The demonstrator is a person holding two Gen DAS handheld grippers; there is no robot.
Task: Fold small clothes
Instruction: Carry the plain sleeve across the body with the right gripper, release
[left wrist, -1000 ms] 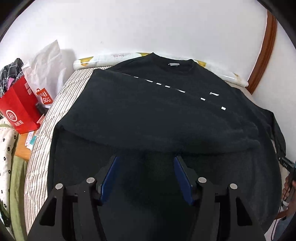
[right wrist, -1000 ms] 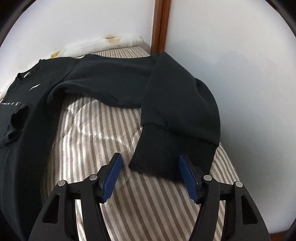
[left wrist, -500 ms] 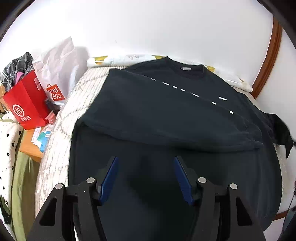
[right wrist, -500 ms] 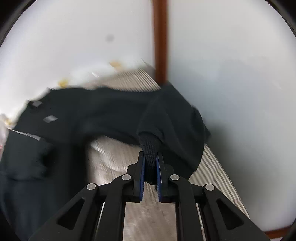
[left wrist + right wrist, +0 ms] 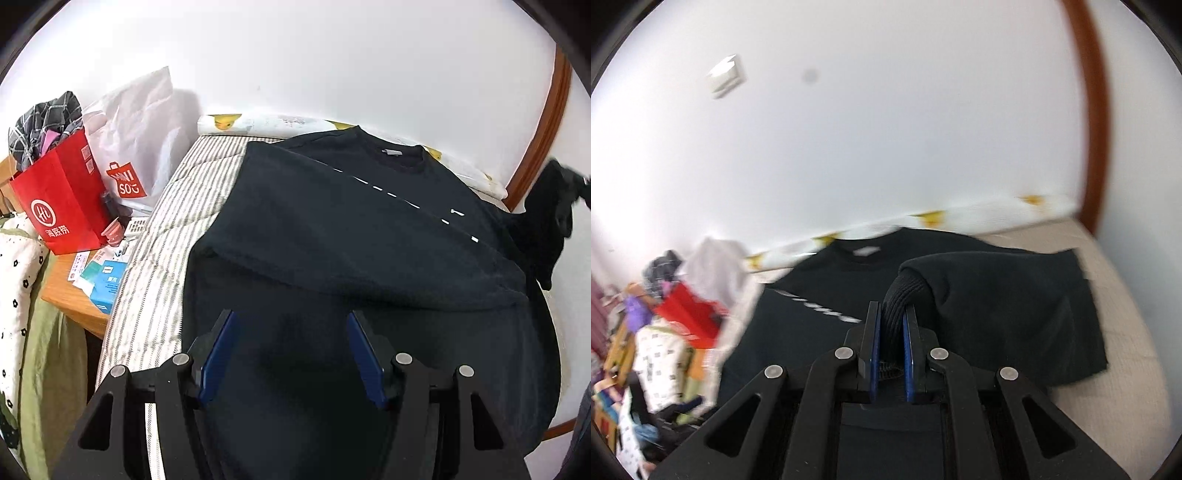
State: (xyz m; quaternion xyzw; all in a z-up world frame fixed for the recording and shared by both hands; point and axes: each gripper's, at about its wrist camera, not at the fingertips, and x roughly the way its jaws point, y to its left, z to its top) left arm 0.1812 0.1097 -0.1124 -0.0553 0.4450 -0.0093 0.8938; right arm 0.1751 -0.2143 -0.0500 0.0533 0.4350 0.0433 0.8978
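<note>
- The black top lies flat on the striped bed, with its neck at the far end by the wall.
- One sleeve is already folded across the chest, so a slanted edge runs over the little white marks.
- Your right gripper is clamped tight on the ribbed cuff of the other sleeve. The cuff sticks up between the two blue pads.
- That sleeve is lifted and bunched up over the top (the right view is blurry, so the small bits are hard to see).
- In the left view you can see the same sleeve hanging in the air at the right edge.
- Your left gripper hangs over the bottom part of the top. Its jaws stand apart and nothing is between them.
- A long white roll with yellow shapes lies along the wall behind the neck.
- To the left of the bed is a red bag with checked cloth poking out, and a white bag just beside it.
- Small boxes and papers lie on a wooden stand next to the bed.
- A brown wooden strip runs up the wall at the right.
</note>
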